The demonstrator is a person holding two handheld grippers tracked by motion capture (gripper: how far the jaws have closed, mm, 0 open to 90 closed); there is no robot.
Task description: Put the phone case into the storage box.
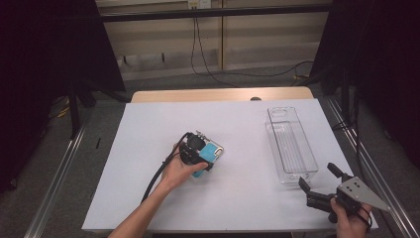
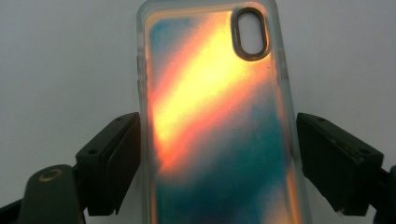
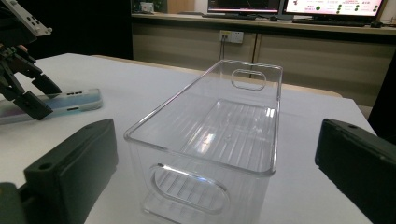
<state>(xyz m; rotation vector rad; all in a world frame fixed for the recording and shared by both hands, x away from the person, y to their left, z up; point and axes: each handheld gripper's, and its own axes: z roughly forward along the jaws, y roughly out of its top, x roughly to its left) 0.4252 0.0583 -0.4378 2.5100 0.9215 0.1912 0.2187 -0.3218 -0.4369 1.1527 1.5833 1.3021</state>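
A phone case [image 2: 215, 121] lies flat on the white desk [image 1: 148, 198], left of the middle, its back up: clear rim, teal and orange sheen, and an oval camera hole at its far end. The left gripper [image 1: 200, 156] is over it, held by the person's left hand [image 1: 179, 171]. In the left gripper view the two black jaws stand on either side of the case, one at each long edge. The left jaw sits right against the rim; a thin strip of desk shows between the right jaw and the case, so the jaws are spread around it and not pinching it. In the right gripper view, the case lies on the desk with the left gripper's jaw tips at its near end.

A clear plastic bin [image 1: 291, 146] stands on the right part of the desk, well apart from the case, long side running away from the person, with oval handle holes at both ends. The right gripper [image 1: 318, 182] is held just beside the near end of the bin, its jaws spread wide and holding nothing, pointing at the bin.
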